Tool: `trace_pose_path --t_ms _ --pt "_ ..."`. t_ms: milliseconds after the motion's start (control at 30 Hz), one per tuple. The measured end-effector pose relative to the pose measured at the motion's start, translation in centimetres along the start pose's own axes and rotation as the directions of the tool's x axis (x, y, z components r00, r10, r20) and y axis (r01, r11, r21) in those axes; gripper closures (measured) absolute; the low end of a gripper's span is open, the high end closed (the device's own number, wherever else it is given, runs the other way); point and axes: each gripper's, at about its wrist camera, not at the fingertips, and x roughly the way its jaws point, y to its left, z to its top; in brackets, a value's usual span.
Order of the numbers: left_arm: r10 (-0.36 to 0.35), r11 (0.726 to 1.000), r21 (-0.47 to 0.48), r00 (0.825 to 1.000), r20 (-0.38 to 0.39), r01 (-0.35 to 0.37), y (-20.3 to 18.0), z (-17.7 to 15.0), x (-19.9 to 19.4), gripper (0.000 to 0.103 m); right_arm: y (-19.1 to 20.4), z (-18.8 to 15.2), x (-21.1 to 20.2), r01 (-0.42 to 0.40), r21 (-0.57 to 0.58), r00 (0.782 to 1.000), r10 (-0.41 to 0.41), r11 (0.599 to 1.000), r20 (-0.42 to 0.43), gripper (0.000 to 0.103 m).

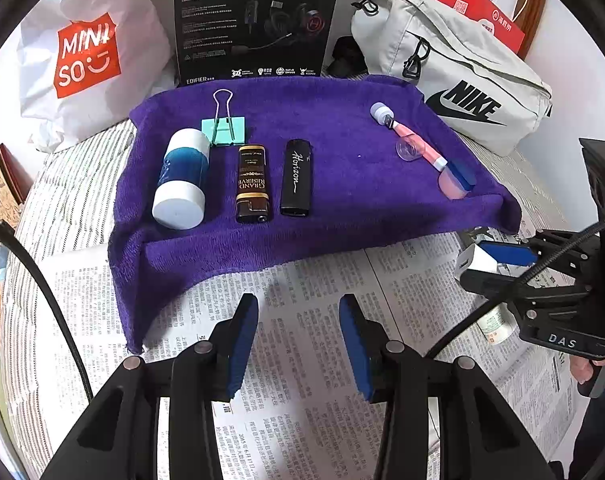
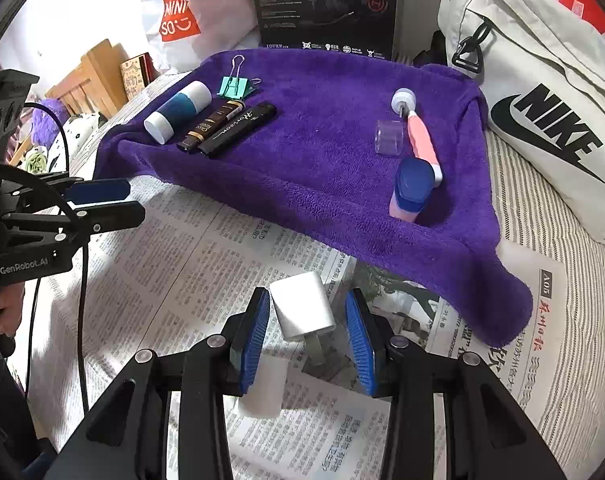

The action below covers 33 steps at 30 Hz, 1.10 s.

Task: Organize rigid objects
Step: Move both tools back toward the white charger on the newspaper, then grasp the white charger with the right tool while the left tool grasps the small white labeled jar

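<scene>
Both grippers tilt steeply down over the newspaper, the left gripper released with nothing between its pads, the right gripper parted around a white charger without touching it, a gap only its own camera shows.

Purple towel, mint binder clip, white charger, striped bedsheet.

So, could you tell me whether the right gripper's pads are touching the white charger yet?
Apart. In the right wrist view the right gripper straddles the white charger, with newspaper showing between each blue pad and it.
</scene>
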Motion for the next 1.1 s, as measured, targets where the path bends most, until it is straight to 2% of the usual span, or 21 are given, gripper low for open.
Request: trace_pose_path --t_ms 100,133,167,467,533,600,733,900,1033,1100 --pt "0.005 1.0 0.002 1.0 -0.007 -0.005 0.0 -0.2 0.1 0.062 -0.3 0.1 0.2 0.001 0.004 1.0 -0.001 1.0 0.002 0.068" --pt "0.004 1.0 0.0 1.0 -0.007 -0.004 0.1 -0.2 0.1 0.062 -0.4 0.1 0.1 0.007 0.006 1.0 -0.007 1.0 0.006 0.075" --pt "0.0 1.0 -0.002 1.0 -0.008 0.0 0.2 -0.3 0.1 0.062 -0.5 0.1 -0.1 0.014 0.008 1.0 -0.014 1.0 0.008 0.077" --pt "-0.001 1.0 -0.008 1.0 -0.014 0.001 0.4 -0.5 0.2 0.062 -0.7 -0.5 0.3 0.047 0.001 0.999 -0.047 0.999 -0.015 0.076" --pt "-0.003 1.0 -0.008 1.0 -0.011 0.003 0.3 -0.5 0.2 0.062 -0.8 -0.7 0.3 0.046 -0.005 0.999 -0.046 0.999 0.012 0.076" --pt "-0.007 1.0 -0.004 1.0 -0.007 0.007 0.2 -0.5 0.0 0.062 -1.4 -0.8 0.3 0.027 0.028 0.999 -0.028 0.999 0.022 0.077" --pt "-0.014 1.0 0.001 1.0 -0.005 0.014 0.0 -0.5 -0.1 0.062 -2.8 -1.0 -0.4 0.053 0.071 0.998 -0.054 0.996 0.02 0.077" --pt "-0.067 0.997 0.034 0.998 0.008 0.066 -1.3 -0.5 -0.5 0.062 -4.2 -1.7 -1.9 0.075 0.108 0.996 -0.079 0.991 0.033 0.077" --pt "-0.123 0.989 0.089 0.992 0.025 0.12 -3.2 -0.5 -0.9 0.052 -5.7 -2.8 -3.8 0.094 0.159 0.993 -0.104 0.983 0.052 0.077" --pt "-0.142 0.983 0.118 0.99 0.028 0.137 -4.1 -0.6 -1.1 0.052 -6.3 -3.4 -4.7 0.105 0.181 0.991 -0.117 0.978 0.062 0.077"
